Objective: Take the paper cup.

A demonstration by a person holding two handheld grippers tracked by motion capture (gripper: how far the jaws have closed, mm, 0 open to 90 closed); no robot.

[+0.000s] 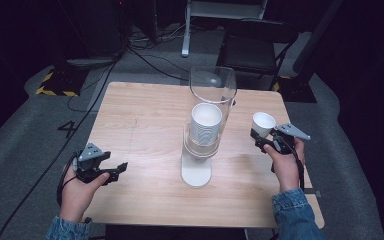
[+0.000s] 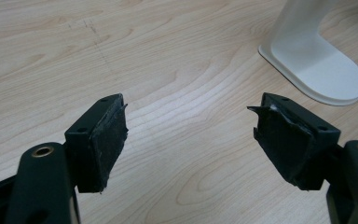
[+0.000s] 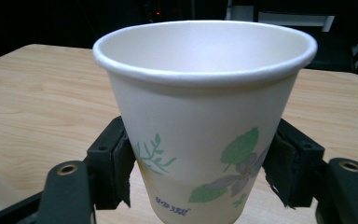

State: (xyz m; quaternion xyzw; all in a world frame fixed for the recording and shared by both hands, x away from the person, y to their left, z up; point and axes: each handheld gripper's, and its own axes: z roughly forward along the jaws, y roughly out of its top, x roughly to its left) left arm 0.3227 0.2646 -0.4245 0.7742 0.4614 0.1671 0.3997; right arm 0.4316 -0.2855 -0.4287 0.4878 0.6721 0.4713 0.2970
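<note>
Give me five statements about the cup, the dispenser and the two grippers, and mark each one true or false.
1. The right gripper is clamped on a paper cup. True.
2. The held cup is upside down. False: its open rim faces up.
3. The left gripper holds a second cup. False: its jaws stand apart with nothing but bare table between them.
4. A stack of cups sits in the clear tube of the dispenser. True.
5. The held cup is plain white all over. False: leaves and a flower are printed on its side.
</note>
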